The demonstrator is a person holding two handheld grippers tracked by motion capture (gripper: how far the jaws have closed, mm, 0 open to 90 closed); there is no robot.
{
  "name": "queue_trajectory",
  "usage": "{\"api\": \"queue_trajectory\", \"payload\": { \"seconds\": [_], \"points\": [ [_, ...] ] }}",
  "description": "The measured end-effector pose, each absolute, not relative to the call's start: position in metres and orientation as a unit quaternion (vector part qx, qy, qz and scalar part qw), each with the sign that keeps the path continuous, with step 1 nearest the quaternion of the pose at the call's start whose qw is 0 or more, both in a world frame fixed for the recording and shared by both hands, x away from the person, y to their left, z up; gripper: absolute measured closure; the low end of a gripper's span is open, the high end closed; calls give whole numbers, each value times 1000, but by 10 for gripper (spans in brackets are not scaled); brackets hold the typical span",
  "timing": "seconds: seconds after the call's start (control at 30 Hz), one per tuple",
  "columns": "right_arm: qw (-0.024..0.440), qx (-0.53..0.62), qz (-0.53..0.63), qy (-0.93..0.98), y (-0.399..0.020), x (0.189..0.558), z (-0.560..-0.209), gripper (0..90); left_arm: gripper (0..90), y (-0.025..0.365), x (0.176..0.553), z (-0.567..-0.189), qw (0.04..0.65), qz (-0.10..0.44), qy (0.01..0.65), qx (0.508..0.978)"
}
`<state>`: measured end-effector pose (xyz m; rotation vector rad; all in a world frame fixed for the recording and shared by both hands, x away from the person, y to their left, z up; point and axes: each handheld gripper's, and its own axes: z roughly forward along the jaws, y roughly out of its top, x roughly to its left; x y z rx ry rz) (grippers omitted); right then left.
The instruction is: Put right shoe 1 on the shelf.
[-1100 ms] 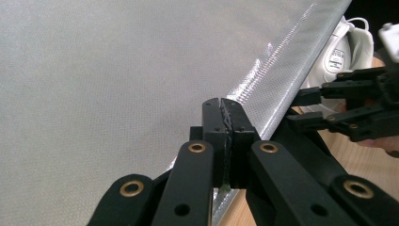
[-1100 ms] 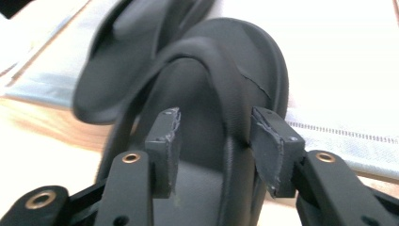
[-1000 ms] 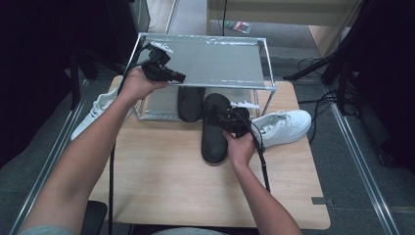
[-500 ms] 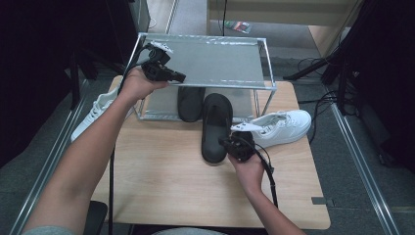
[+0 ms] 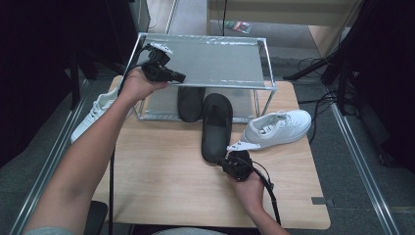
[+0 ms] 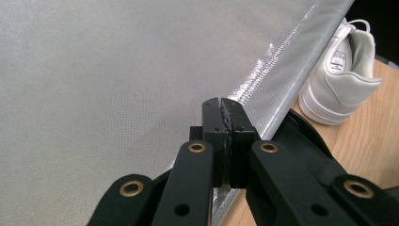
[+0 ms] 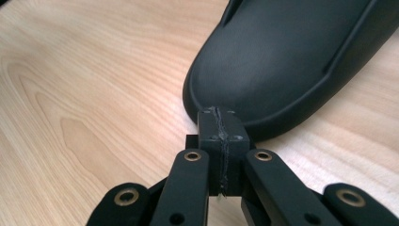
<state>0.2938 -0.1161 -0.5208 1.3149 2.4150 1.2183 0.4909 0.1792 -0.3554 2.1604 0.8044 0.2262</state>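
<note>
The right gripper (image 5: 228,163) sits near the table's (image 5: 161,191) front edge, at about 5 o'clock from the table centre. In the right gripper view its jaws are pressed flat together with nothing between them; they have just been closing. The closed tips (image 7: 220,123) stand just at the rounded end of the black slide sandal (image 7: 291,61), at 12 o'clock from the tips. Whether the tips touch the sole rim cannot be told for certain; they appear to be at contact or a hair short.

The black slide sandal (image 5: 216,126) lies flat on the wooden table, long axis running 12 to 6 o'clock, its far end reaching under the metal shoe rack (image 5: 266,73). A second black sandal (image 5: 190,102) lies on the rack's lower level, at 10 o'clock from the first. A white sneaker (image 5: 278,128) rests on the table at 3 o'clock from the sandal, just beside it, toe pointing right.

The left gripper (image 5: 177,77) is held above the rack's top shelf at its front-left part, at 11 o'clock from the table centre. In the left gripper view its jaws are fully together, empty, tips (image 6: 221,117) over the grey mesh shelf (image 6: 117,84). Another white sneaker (image 5: 93,115) lies off the table's left edge, at 9 o'clock
</note>
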Motion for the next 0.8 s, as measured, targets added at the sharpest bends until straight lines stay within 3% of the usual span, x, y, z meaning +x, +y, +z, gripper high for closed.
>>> {"api": "queue_trajectory", "payload": {
  "seconds": [0.8],
  "points": [
    [84, 432, 399, 804, -112, 308, -535, 900, 900, 182, 492, -358, 414, 77, 326, 847]
  ]
}}
